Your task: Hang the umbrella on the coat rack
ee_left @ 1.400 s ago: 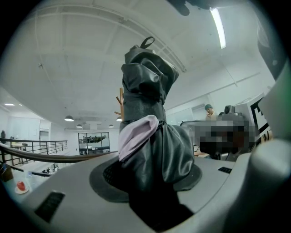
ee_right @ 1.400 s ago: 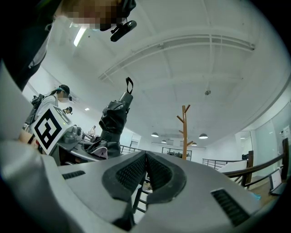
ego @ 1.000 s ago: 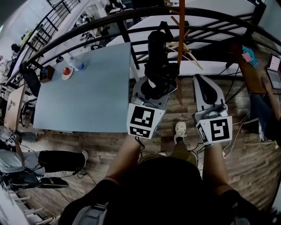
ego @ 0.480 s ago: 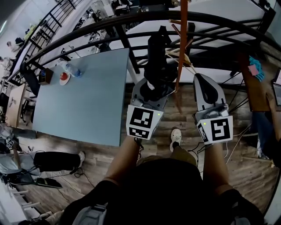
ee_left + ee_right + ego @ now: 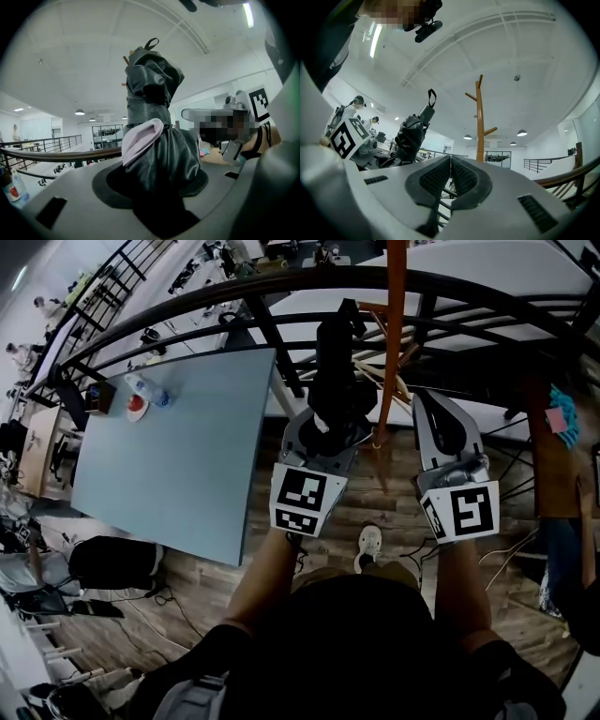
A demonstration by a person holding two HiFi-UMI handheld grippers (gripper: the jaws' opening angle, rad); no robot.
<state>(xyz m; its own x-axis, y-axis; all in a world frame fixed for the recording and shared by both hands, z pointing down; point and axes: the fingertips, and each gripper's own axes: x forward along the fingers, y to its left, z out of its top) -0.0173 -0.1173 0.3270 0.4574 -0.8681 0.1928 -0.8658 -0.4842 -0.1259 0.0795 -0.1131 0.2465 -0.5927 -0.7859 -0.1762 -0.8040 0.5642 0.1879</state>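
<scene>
A folded black umbrella [image 5: 336, 357] stands upright between the jaws of my left gripper [image 5: 327, 425], which is shut on its lower part. In the left gripper view the umbrella [image 5: 152, 93] fills the middle, with a pink patch on its cloth and a strap loop [image 5: 151, 43] on top. The orange wooden coat rack [image 5: 391, 343] rises just beyond and between the two grippers, its pegs branching near the umbrella. My right gripper [image 5: 430, 407] is to the right of the pole, shut on nothing. Its view shows the rack [image 5: 479, 123] ahead and the umbrella [image 5: 411, 133] to the left.
A black curved railing [image 5: 234, 292] runs across behind the rack. A light blue table [image 5: 178, 456] stands at the left, with a bottle [image 5: 142, 388] and a small red item at its far corner. Wooden floor lies below, with my shoe [image 5: 368, 545] on it.
Both grippers have travelled forward with the umbrella toward the coat rack. The pole now stands closer, between them, and the table has slid left and back in view.
</scene>
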